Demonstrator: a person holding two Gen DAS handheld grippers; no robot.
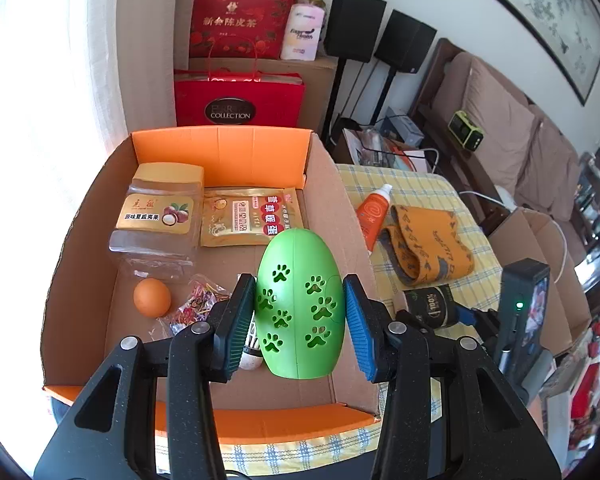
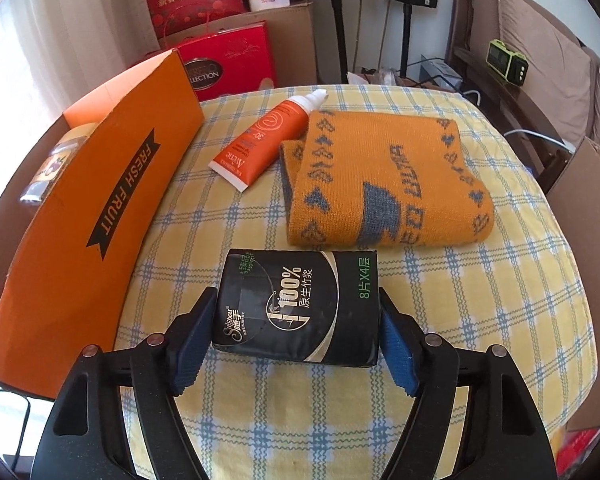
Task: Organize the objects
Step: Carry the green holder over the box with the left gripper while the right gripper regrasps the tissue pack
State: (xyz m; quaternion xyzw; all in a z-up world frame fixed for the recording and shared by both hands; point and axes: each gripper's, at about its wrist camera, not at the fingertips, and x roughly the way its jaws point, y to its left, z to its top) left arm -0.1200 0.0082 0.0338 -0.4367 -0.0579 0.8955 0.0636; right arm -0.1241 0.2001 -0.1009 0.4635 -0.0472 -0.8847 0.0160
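In the left wrist view my left gripper (image 1: 300, 280) is shut on a green egg-shaped case with paw-print cut-outs (image 1: 300, 308), held upright over the open cardboard box (image 1: 332, 184). In the right wrist view a black tissue pack (image 2: 300, 304) lies on the yellow checked tablecloth (image 2: 480, 320). My right gripper (image 2: 297, 292) straddles it, with both blue pads (image 2: 396, 356) against its short sides. The left wrist view also catches the tissue pack (image 1: 428, 306) to the right of the box.
The box holds a clear jar with a gold lid (image 1: 160, 220), a gold sachet (image 1: 252, 216), an orange ball (image 1: 152, 298), a packet of coloured bands (image 1: 198, 304) and a small white item (image 1: 252, 354). An orange tube (image 2: 268, 140) and an orange knitted scarf (image 2: 380, 180) lie on the cloth.
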